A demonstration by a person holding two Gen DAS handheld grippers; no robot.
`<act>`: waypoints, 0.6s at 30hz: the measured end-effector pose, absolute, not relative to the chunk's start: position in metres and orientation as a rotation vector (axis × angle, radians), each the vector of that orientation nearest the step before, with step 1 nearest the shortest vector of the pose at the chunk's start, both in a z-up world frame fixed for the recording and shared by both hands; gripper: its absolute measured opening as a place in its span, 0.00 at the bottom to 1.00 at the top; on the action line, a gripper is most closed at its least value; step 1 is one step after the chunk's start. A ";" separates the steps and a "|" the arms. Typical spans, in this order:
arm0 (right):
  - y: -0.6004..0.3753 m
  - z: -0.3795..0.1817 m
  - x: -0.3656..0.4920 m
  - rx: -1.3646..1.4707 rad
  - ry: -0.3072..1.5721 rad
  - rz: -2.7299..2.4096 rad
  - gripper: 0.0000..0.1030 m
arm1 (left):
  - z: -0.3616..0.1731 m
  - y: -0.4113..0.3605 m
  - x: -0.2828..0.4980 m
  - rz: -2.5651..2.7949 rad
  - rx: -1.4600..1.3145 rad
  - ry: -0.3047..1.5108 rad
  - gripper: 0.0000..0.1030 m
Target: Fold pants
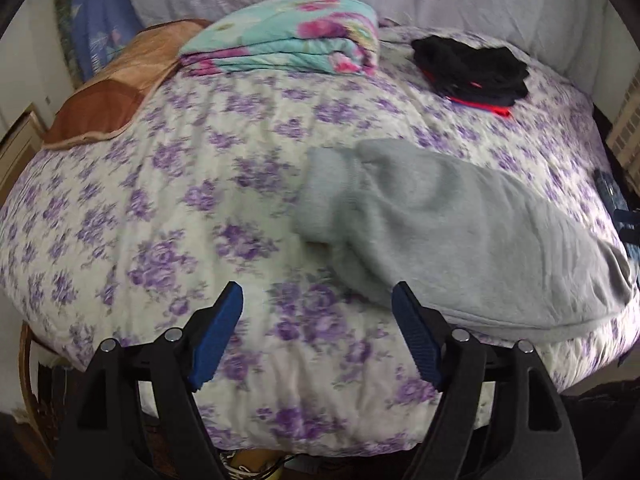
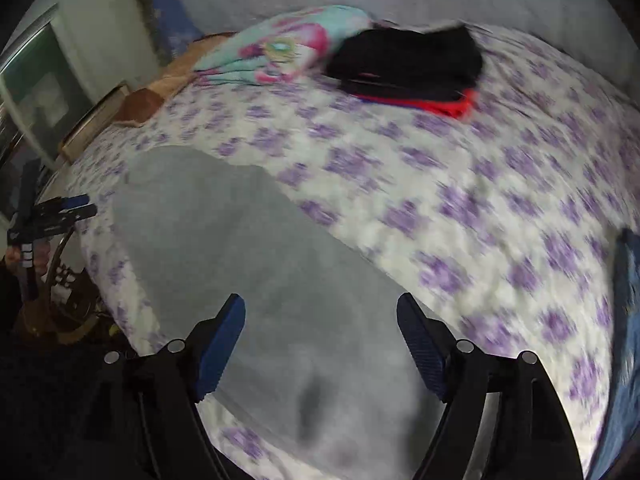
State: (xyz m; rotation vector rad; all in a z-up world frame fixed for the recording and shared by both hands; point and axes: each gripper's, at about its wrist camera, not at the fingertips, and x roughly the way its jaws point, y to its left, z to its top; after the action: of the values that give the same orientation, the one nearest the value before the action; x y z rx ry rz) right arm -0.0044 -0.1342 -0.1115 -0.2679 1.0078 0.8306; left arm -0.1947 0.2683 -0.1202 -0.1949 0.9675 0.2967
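Grey sweatpants (image 1: pixel 460 232) lie bunched on a bed with a white and purple flowered cover (image 1: pixel 160 200); one ribbed cuff points left. My left gripper (image 1: pixel 317 294) hangs open above the cover just left of the pants, with nothing between its blue pads, and its right fingertip overlaps the pants' near edge in the picture. In the blurred right wrist view the pants (image 2: pixel 240 260) spread across the lower left. My right gripper (image 2: pixel 320 304) hovers open over them with its pads clear of the cloth. The left gripper (image 2: pixel 76 204) also shows at that view's far left edge.
At the head of the bed lie a folded teal and pink flowered blanket (image 1: pixel 288 40), a stack of black and red clothes (image 1: pixel 472 68) and a brown cushion (image 1: pixel 108 96). A wicker basket (image 1: pixel 28 380) stands below the bed's left side. Blue cloth (image 2: pixel 628 280) shows at the right edge.
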 end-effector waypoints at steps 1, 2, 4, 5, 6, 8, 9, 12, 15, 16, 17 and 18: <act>-0.091 -0.109 -0.010 -0.307 0.984 0.924 0.77 | -0.119 0.281 -0.205 0.322 -0.221 0.954 0.72; -0.050 -0.106 -0.019 -0.356 0.956 1.006 0.77 | -0.119 0.292 -0.213 0.342 -0.239 0.945 0.72; 0.033 -0.102 -0.045 -0.483 0.874 1.142 0.76 | -0.120 0.310 -0.231 0.380 -0.269 0.933 0.73; 0.067 -0.101 -0.057 -0.537 0.825 1.191 0.76 | -0.121 0.318 -0.240 0.390 -0.294 0.926 0.73; 0.099 -0.099 -0.071 -0.585 0.776 1.221 0.76 | -0.122 0.325 -0.248 0.396 -0.316 0.921 0.73; 0.155 -0.101 -0.086 -0.636 0.741 1.267 0.76 | -0.125 0.335 -0.262 0.406 -0.341 0.910 0.74; 0.178 -0.107 -0.092 -0.656 0.752 1.278 0.76 | -0.128 0.337 -0.267 0.406 -0.352 0.906 0.74; 0.226 -0.142 -0.112 -0.852 0.710 1.148 0.80 | -0.136 0.345 -0.276 0.382 -0.392 0.905 0.75; 0.232 -0.194 -0.117 -1.059 0.668 1.015 0.77 | -0.145 0.345 -0.279 0.353 -0.406 0.917 0.75; 0.223 -0.198 -0.110 -1.030 0.667 1.035 0.63 | -0.147 0.346 -0.278 0.343 -0.409 0.917 0.75; 0.218 -0.193 -0.098 -0.964 0.717 1.054 0.54 | -0.148 0.346 -0.277 0.334 -0.407 0.916 0.75; 0.212 -0.184 -0.082 -0.854 0.819 1.078 0.39 | -0.147 0.347 -0.275 0.324 -0.402 0.911 0.75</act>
State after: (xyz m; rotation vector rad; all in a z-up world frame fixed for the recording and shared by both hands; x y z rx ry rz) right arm -0.0817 0.2125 -0.1838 -0.8543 0.8192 1.0784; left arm -0.2754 0.3468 -0.1468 -0.4016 0.9106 0.3237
